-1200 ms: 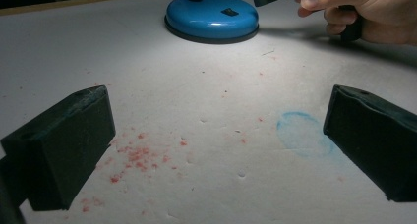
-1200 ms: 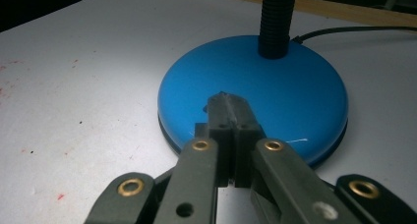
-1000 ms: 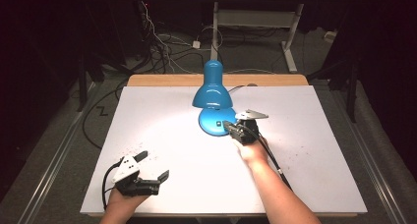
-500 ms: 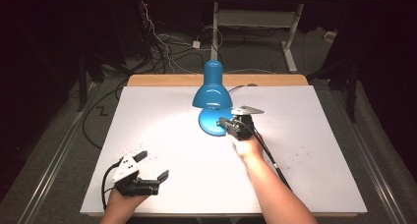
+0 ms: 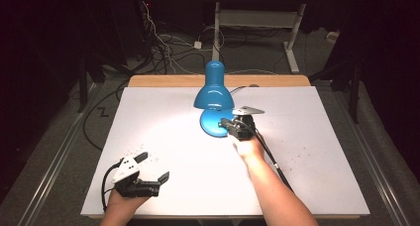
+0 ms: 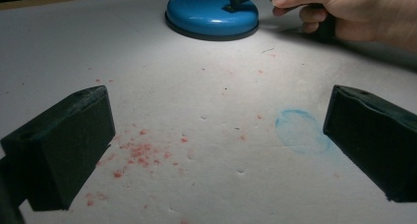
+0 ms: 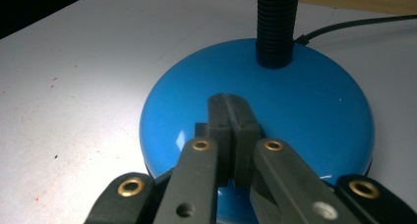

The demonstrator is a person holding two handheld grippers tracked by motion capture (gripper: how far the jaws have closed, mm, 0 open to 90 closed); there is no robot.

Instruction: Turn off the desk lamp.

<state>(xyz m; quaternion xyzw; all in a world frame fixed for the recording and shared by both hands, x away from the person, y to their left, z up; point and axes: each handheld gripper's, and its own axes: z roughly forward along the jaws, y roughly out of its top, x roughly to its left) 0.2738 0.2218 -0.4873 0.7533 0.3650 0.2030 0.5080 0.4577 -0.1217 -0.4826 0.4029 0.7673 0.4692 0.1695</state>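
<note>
Fingers of the right gripper [image 7: 228, 116] pressed together, empty, tips over the round blue metal lamp base [image 7: 314, 111]; black ribbed lamp neck [image 7: 276, 22] just beyond. Left gripper [image 5: 151, 169] gapes above bare white tabletop [image 6: 206, 111], well apart.

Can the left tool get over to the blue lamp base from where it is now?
Probably yes. The left tool sits open near the table's front edge, and bare white tabletop lies between it and the lamp base. The right tool, shut, already rests on that base.

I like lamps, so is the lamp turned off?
No, the lamp throws a bright pool of light on the table beneath its shade.
</note>
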